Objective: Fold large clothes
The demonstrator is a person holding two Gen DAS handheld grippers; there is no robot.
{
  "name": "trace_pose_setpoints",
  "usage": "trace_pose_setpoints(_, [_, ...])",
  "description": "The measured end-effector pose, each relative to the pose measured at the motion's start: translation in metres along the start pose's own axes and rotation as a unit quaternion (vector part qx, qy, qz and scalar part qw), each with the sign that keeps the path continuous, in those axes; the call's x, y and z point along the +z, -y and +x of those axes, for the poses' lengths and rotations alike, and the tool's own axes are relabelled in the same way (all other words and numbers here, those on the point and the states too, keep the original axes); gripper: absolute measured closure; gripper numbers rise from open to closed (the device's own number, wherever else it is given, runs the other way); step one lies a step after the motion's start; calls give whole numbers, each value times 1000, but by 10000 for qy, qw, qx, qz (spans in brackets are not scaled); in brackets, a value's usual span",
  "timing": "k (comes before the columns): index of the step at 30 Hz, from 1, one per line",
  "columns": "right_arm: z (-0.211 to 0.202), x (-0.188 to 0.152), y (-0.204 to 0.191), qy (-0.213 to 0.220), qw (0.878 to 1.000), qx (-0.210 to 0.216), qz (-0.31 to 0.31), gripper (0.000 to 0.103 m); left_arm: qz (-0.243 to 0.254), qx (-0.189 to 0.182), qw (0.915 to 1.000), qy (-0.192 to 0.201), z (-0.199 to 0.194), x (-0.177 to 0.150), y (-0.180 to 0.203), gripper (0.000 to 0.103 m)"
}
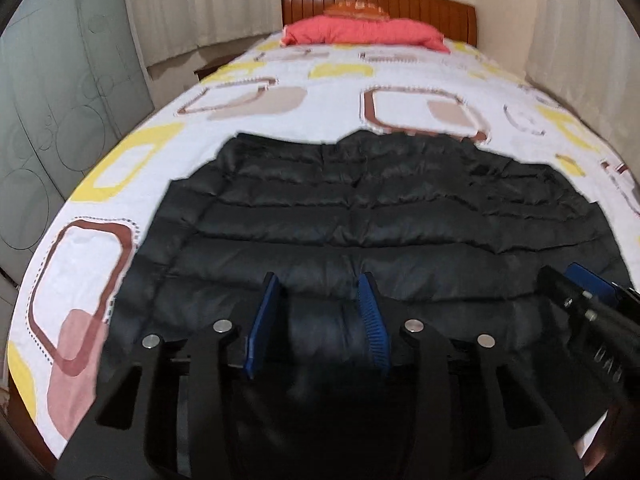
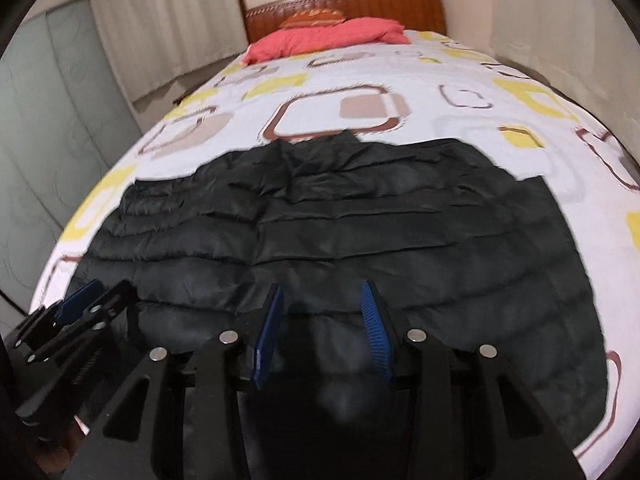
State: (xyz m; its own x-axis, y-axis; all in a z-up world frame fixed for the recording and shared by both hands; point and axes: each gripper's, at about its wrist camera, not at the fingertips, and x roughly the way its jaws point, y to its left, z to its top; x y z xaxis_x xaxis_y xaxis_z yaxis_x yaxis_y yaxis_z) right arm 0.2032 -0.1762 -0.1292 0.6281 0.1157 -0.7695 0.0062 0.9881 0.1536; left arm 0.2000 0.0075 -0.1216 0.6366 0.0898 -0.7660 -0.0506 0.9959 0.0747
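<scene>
We observe a black quilted down jacket (image 1: 360, 216) spread flat across the near half of a bed (image 1: 320, 80), on a white bedspread (image 1: 248, 132) printed with brown, yellow and pink rounded squares. In the left wrist view, the left gripper (image 1: 320, 292) sits low over the jacket's near hem, its two blue-padded fingers (image 1: 262, 320) held apart with a bulge of dark fabric visible between them; we cannot tell whether the pads touch the fabric. The right gripper (image 1: 588, 284) appears at the right edge of that view, just beside the left one and over the same near edge of the jacket. In the right wrist view, the right gripper (image 2: 324, 300) likewise sits over the near hem with its blue fingers (image 2: 376, 332) spread, and jacket (image 2: 340, 232) fabric lies between them. The left gripper (image 2: 80, 300) shows at the lower left of this view, near the jacket's left sleeve side. A coral-red pillow (image 1: 360, 32) lies at the far end of the bed against a brown wooden headboard (image 1: 400, 4). Pale curtains (image 1: 192, 4) hang along the left wall, next to frosted glass wardrobe doors (image 1: 60, 100) with circular patterns
</scene>
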Motion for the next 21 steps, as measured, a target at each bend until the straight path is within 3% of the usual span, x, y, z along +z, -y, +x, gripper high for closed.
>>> trace_pose_setpoints(3, [21, -2, -7, -236, 9996, -123, -93, 62, 61, 65, 9996, -251, 21, -2, 4, 63])
trace_pose_setpoints(7, [41, -12, -7, -398, 9990, -186, -105, 62, 80, 54, 9995, -292, 34, -10, 6, 63])
trace_pose_setpoints(10, [40, -12, -8, -399, 9990, -188, -85, 62, 167, 128, 9995, -226, 31, -11, 9, 65])
trace_pose_setpoints(13, [28, -3, -10, -348, 9994, -86, 24, 62, 88, 22, 9999, -61, 12, -1, 8, 75])
trace_pose_setpoints(17, [18, 16, -17, -75, 9999, -64, 20, 62, 56, 126, 9995, 283, 2, 19, 8, 73])
trace_pose_setpoints(21, [40, 21, -23, -232, 9995, -181, -89, 62, 128, 362, 9992, -60, 37, 22, 5, 72])
